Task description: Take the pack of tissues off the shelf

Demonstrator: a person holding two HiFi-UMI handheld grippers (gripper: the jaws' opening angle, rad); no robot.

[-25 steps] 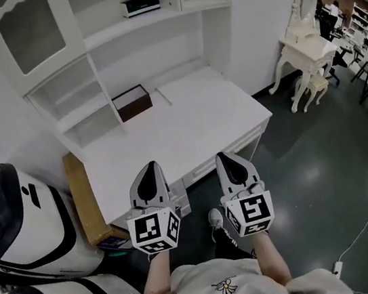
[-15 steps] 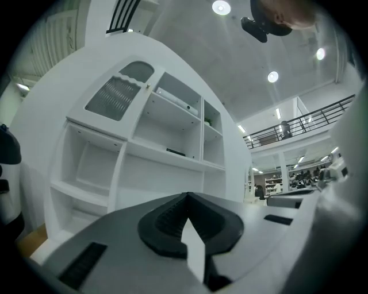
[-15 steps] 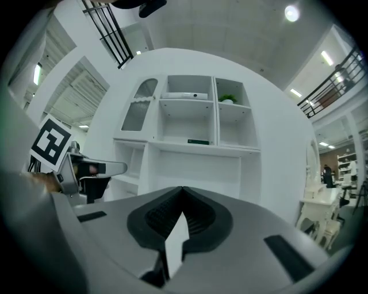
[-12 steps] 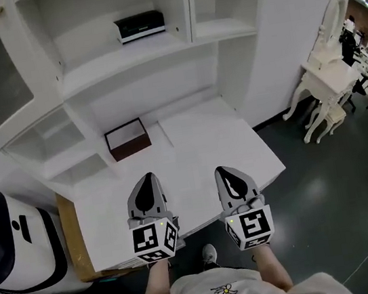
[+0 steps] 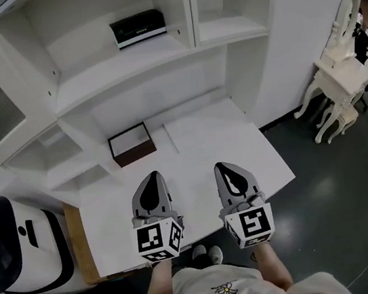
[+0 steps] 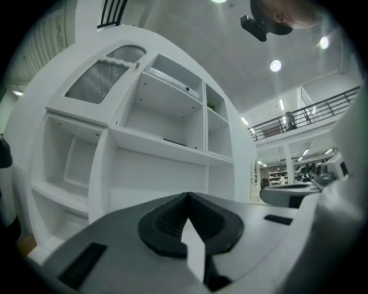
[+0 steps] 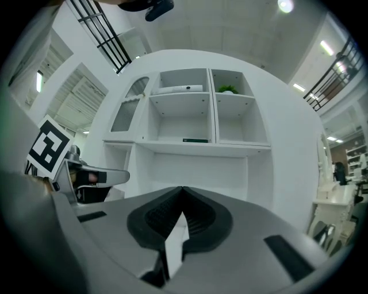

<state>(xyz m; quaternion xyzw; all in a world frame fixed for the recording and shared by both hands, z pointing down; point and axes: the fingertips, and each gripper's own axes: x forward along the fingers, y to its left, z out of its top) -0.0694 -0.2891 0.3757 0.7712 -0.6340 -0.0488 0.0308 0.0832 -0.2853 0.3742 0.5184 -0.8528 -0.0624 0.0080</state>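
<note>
Both my left gripper (image 5: 150, 179) and right gripper (image 5: 226, 169) hover pinched shut and empty over the desk (image 5: 206, 157), so to take the pack of tissues (image 5: 138, 28), lying on the shelf (image 5: 95, 77) at about twelve o'clock, I should reach up, spread one wide and approach level.

Grey grippers (image 5: 151, 176) (image 5: 223, 167), white daisy-print shirt (image 5: 225, 287)

Brown box (image 5: 131, 144) on white desk (image 5: 215, 146); ornate white dressing table (image 5: 342, 75) far right; black-and-white machine (image 5: 23, 250) left
</note>
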